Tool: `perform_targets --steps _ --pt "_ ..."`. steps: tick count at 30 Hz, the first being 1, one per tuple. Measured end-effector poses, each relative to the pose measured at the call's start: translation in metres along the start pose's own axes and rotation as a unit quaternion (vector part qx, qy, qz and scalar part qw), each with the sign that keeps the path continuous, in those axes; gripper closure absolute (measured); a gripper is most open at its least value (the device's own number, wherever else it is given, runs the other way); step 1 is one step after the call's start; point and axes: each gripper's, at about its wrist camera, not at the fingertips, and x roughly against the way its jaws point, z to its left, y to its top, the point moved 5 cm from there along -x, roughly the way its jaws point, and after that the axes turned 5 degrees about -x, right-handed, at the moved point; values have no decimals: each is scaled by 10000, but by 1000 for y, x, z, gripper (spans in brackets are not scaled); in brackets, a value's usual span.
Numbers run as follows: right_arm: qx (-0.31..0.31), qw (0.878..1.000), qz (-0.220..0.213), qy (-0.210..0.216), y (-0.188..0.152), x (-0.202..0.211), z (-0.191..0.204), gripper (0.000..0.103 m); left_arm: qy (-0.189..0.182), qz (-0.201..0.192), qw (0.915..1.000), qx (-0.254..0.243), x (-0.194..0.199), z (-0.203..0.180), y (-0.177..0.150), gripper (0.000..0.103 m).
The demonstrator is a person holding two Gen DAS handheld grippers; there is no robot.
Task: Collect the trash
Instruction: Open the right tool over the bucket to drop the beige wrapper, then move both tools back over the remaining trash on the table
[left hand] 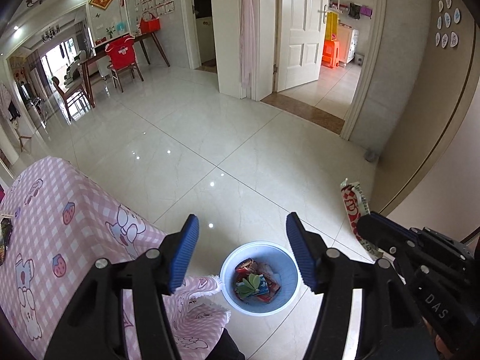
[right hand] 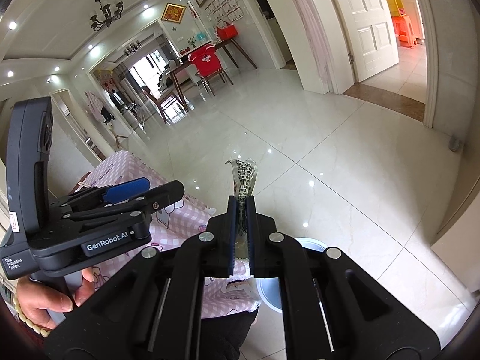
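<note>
The left tool (left hand: 242, 247) hung with its jaws apart and nothing between them, directly over the blue bin (left hand: 259, 279) on the floor beside the counter's draped corner. The right tool (right hand: 241, 234) was clamped on a snack wrapper (right hand: 245, 180). Best, I judged, to bring the wrapper squarely over the bin's mouth before releasing. Only the left view showed the trash already inside; the right view showed just the bin's rim.

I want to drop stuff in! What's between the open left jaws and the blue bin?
Nothing: the left wrist view shows the left gripper open directly above the trash bin, only air between.
</note>
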Motion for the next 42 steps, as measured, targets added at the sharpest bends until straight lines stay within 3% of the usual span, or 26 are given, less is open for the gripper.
perform_targets --steps 18,19,20,22,34,42 --pt "33 9999 -102 -11 11 -21 13 92 427 -173 9987 234 21 45 1 34" --pt "28 9999 -126 -38 12 -23 13 81 440 -180 9986 250 22 49 1 34" --pt "12 9999 -151 -82 13 -24 14 64 448 -179 9985 260 22 51 0 34" --pt "7 9996 -238 -145 15 -22 14 49 456 -181 9984 274 23 55 0 33" --pt "292 9994 -140 -91 12 -26 49 48 446 -301 9979 366 43 78 -11 30" --pt "811 9964 10 261 4 -39 115 47 770 -488 9923 836 83 146 -35 25"
